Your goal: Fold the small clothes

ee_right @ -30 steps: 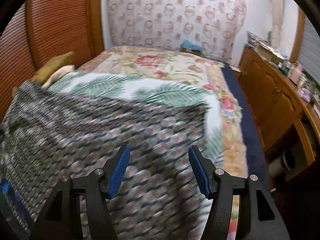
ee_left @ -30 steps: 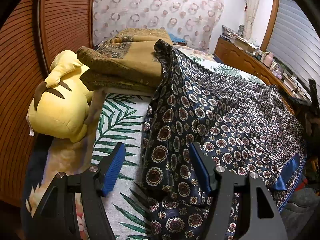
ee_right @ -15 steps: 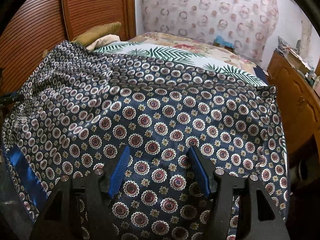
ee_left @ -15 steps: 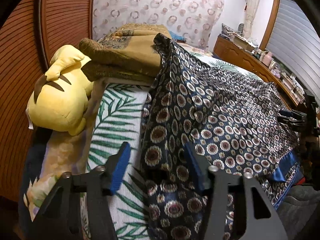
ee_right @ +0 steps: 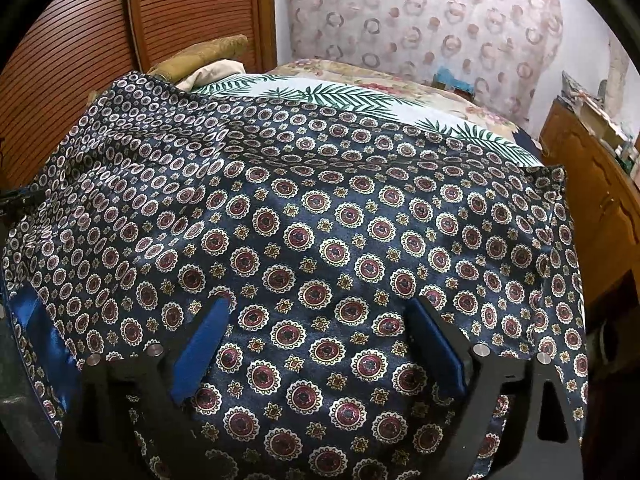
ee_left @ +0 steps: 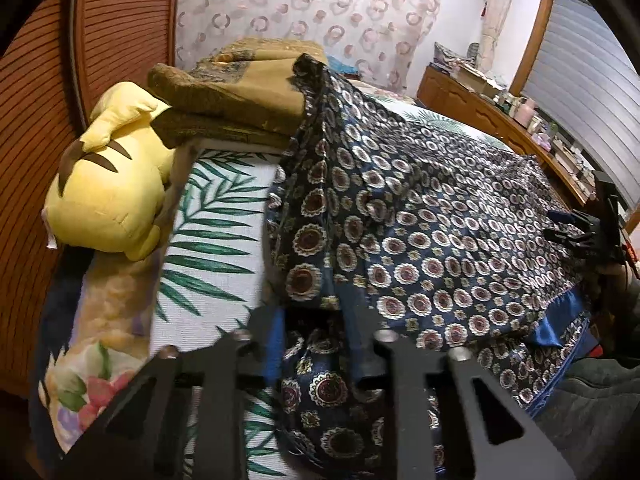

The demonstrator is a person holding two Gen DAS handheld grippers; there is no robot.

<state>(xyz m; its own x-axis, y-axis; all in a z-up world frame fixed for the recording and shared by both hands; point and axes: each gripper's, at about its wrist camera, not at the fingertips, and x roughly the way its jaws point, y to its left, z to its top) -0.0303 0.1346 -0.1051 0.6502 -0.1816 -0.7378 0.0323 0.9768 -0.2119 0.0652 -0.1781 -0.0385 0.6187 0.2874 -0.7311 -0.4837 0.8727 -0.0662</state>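
Left gripper (ee_left: pixel 316 344) jaws just closed, pinching navy medallion-print garment (ee_right: pixel 320 240) at bed's (ee_left: pixel 216 216) near edge; right gripper (ee_right: pixel 320 344) jaws just spread wide over the cloth, gripping nothing. Garment lies spread out, folding barely begun.

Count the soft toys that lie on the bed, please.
1. A yellow soft toy with brown stripes lies at the left edge of the bed, beside the folded brown blankets. The patterned garment covers much of the bed, so another could be hidden.
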